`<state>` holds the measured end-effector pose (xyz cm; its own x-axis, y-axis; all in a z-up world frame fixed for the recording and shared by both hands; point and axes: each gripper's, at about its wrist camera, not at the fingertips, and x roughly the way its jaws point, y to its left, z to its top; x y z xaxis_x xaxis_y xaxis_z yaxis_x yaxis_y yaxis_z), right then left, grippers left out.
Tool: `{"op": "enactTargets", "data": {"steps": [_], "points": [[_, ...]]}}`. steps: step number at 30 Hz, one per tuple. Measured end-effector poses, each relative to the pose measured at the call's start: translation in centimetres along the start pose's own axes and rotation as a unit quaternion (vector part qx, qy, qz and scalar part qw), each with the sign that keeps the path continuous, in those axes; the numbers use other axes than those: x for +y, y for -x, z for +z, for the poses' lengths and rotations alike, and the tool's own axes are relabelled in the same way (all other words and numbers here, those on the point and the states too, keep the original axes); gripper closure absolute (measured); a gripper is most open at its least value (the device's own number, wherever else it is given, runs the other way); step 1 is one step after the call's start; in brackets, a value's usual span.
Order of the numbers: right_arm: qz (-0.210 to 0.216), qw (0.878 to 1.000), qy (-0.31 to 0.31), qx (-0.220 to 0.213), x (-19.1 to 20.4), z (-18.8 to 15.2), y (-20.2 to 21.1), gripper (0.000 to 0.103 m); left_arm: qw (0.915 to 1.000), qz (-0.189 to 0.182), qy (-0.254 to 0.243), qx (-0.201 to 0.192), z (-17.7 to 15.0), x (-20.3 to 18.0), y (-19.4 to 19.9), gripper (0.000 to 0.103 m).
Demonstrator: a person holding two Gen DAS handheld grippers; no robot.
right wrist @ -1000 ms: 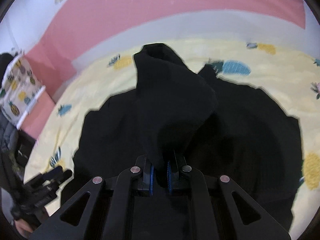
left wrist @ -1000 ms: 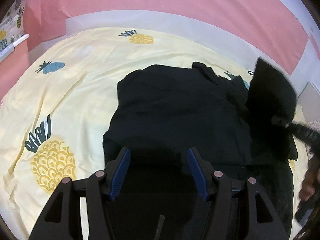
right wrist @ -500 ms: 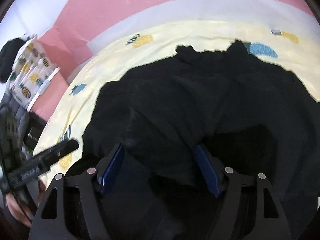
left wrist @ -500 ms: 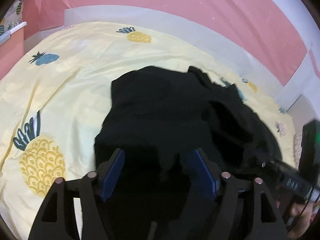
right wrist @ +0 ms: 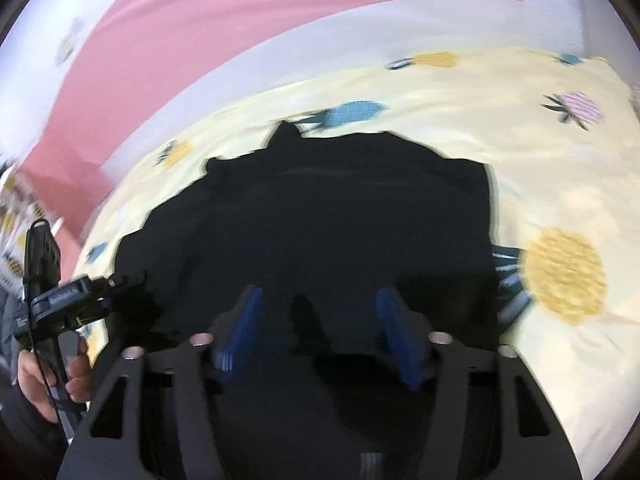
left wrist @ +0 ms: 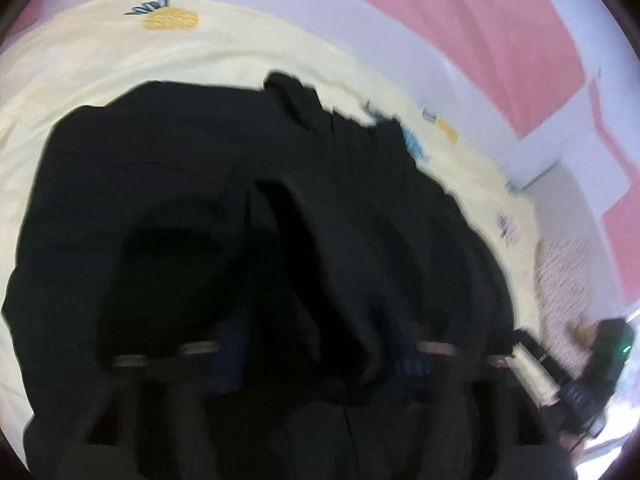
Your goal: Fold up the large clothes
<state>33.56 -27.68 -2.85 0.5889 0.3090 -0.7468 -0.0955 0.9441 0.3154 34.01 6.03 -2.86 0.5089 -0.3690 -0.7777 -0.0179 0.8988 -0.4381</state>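
A large black garment (left wrist: 208,184) lies spread on the yellow pineapple-print bedsheet (left wrist: 120,52). In the blurred left wrist view my left gripper (left wrist: 320,344) is low over it, fingers apart, with a raised fold of black cloth between them. In the right wrist view the garment (right wrist: 340,208) fills the middle, and my right gripper (right wrist: 320,332) is open and empty just above its near part. The left gripper (right wrist: 76,296) also shows at the left edge of the right wrist view.
The sheet (right wrist: 560,152) shows bare to the right of the garment. A pink and white wall (right wrist: 240,40) runs behind the bed. A woven mat (left wrist: 560,276) lies on the floor at the right of the bed.
My right gripper opened and let go of the raised black sleeve, which now lies folded over the garment. My left gripper dropped closer to the cloth. Both views shifted right.
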Motion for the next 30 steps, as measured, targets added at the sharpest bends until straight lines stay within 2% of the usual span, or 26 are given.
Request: {"op": "enactTargets", "data": {"steps": [1,2,4,5,8,10,12,15,17,20,23,25,28,30], "points": [[-0.008,1.000,-0.004,0.000,-0.6,0.1,0.1,0.064,0.9998,0.014,-0.015,-0.007,0.0,-0.5,0.1,0.083],[-0.014,1.000,-0.006,-0.001,-1.2,0.2,0.1,0.067,0.9990,0.016,-0.029,-0.030,-0.1,-0.8,1.1,0.091],[-0.026,1.000,0.000,-0.009,-1.8,0.5,0.3,0.073,0.9949,0.027,-0.059,-0.078,0.0,-1.3,3.2,0.092],[-0.035,0.999,0.007,-0.013,-1.8,0.7,0.2,0.073,0.9935,0.032,-0.066,-0.088,0.1,-1.4,3.5,0.092],[-0.048,0.999,0.020,-0.002,-1.9,0.6,-1.5,0.078,0.9927,0.068,-0.068,-0.073,0.0,-0.1,2.1,0.092],[-0.059,0.997,0.028,0.030,-2.0,-0.1,-3.8,0.079,0.9931,0.078,-0.064,-0.058,-0.7,0.9,0.5,0.092],[-0.068,0.995,0.042,0.057,-2.2,-1.1,-5.6,0.080,0.9904,0.092,-0.082,-0.063,-1.5,1.1,-0.4,0.091],[-0.083,0.992,0.072,0.060,-1.6,-1.4,-6.2,0.080,0.9890,0.105,-0.087,-0.057,-2.3,1.3,-1.3,0.088],[-0.089,0.991,0.074,0.070,-1.4,-0.9,-5.5,0.080,0.9883,0.115,-0.083,-0.056,-2.4,1.4,-0.6,0.087],[-0.080,0.993,0.070,0.046,-1.3,-0.1,-3.3,0.080,0.9859,0.130,-0.078,-0.072,-2.2,1.6,2.1,0.087],[-0.082,0.995,0.060,0.005,-2.2,1.6,-0.6,0.080,0.9799,0.156,-0.061,-0.108,-1.3,2.1,5.6,0.087],[-0.082,0.995,0.056,-0.005,-2.6,2.6,-0.4,0.080,0.9798,0.143,-0.052,-0.129,-0.2,1.3,7.1,0.087],[-0.084,0.995,0.060,-0.014,-2.4,3.9,-1.2,0.080,0.9757,0.124,-0.098,-0.151,1.3,-2.2,6.3,0.087],[-0.082,0.995,0.057,-0.017,-2.3,4.8,-2.5,0.080,0.9731,0.126,-0.129,-0.143,1.9,-3.8,3.8,0.087]]}}
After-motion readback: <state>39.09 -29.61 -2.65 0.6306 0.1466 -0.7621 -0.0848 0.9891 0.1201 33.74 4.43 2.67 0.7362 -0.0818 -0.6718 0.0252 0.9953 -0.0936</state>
